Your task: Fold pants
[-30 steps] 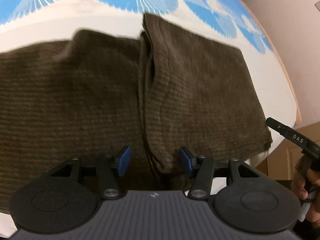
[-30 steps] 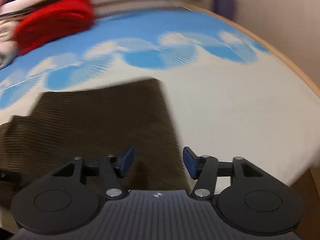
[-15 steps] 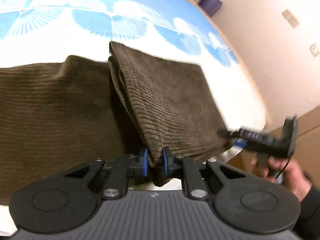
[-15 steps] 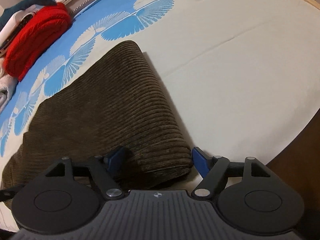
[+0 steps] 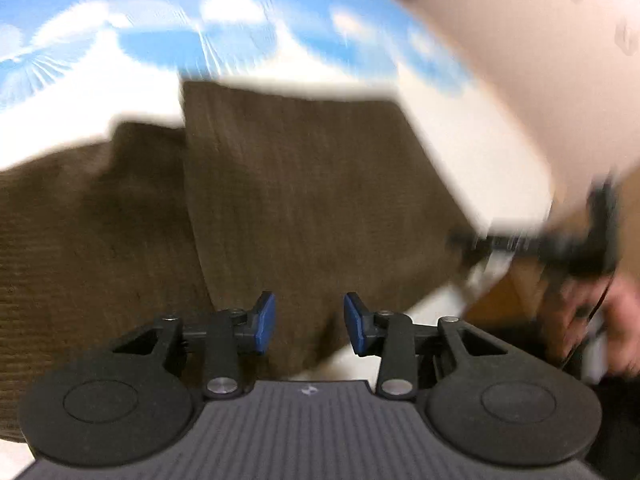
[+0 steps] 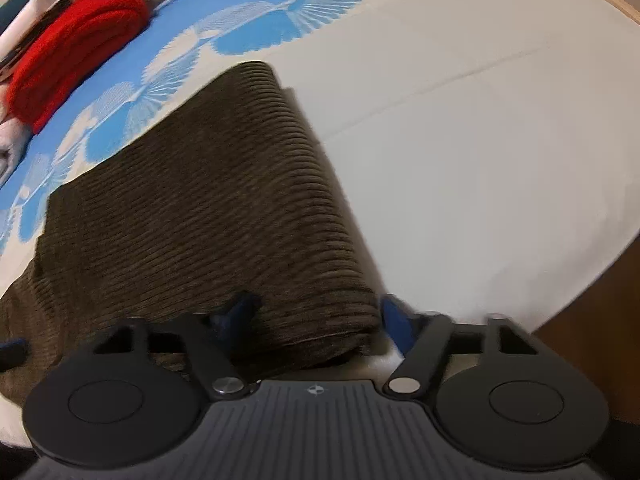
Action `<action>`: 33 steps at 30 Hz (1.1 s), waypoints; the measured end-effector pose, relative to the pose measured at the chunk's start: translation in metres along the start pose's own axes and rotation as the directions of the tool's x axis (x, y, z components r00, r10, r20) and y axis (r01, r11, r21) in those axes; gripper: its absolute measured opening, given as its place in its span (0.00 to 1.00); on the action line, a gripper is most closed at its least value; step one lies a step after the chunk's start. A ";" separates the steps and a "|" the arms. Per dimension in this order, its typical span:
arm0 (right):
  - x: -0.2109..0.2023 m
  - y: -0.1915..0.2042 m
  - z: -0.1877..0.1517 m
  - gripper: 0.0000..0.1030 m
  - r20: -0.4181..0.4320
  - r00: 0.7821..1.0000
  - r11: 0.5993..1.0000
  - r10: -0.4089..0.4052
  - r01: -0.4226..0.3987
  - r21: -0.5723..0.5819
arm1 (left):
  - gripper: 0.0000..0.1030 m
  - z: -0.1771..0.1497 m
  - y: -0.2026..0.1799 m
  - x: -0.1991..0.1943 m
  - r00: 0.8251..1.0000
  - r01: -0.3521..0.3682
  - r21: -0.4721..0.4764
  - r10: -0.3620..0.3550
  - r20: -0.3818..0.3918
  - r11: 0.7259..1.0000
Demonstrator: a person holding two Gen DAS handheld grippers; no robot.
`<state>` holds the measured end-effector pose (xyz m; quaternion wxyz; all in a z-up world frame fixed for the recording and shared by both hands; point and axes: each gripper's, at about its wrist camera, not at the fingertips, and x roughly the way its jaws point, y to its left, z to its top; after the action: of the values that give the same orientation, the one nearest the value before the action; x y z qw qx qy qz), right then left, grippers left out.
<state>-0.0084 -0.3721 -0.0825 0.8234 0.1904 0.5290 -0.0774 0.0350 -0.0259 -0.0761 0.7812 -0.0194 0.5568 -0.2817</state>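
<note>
**Brown corduroy pants on patterned bed, two handheld grippers at the near edge**

Item 1. Pants (image 5: 304, 200): dark brown ribbed corduroy, lying flat on the bed sheet (image 6: 460, 140). One folded panel lies on top of the rest of the garment, its long edge running from near to far; more fabric spreads out to the left beneath it. The near hem sits close to the near edge of the bed. In the right wrist view the folded panel (image 6: 224, 208) shows a rounded right-hand fold and a thick near end.

Item 2. Left gripper (image 5: 309, 322): jaws partly apart, having just been opening. Blue pads (image 5: 264, 324) stand clear of the cloth on both sides; the near edge of the pants lies in the gap below, not pinched. The view is heavily motion-blurred.

Item 3. Right gripper (image 6: 316, 316): jaws wide, having just been closing, and set astride the thick near end of the folded panel. The left pad (image 6: 236, 312) is partly sunk behind the fabric; the right pad sits just beside the fold. Whether either pad presses the cloth cannot be told.

Item 4. Sheet: cream with blue fan-shaped motifs toward the far side.

Item 5. Red folded garment (image 6: 76, 56): far left on the bed, well apart from the pants.

Item 6. Person's hand (image 5: 600, 320): blurred, at right of the left wrist view, holding the right gripper's dark body.
</note>
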 end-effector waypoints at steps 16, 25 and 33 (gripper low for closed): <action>-0.077 0.087 -0.039 0.28 0.343 0.937 0.843 0.073 0.126 -0.523 | 0.74 0.029 -0.003 -0.029 0.960 0.176 -0.074 -0.154 0.234 0.982; -0.083 0.159 -0.130 0.25 0.418 0.846 0.419 0.332 0.264 -0.869 | 0.79 0.055 -0.020 -0.030 0.906 0.290 -0.066 -0.251 0.340 0.955; -0.075 0.172 -0.148 0.25 0.348 0.851 0.306 0.394 0.236 -0.922 | 0.19 0.059 -0.010 -0.009 0.977 0.075 -0.072 -0.059 0.204 0.995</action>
<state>-0.1091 -0.1616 -0.0295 0.8853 -0.3312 0.2178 0.2432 0.0812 -0.0474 -0.0426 0.8222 -0.0975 0.4845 -0.2823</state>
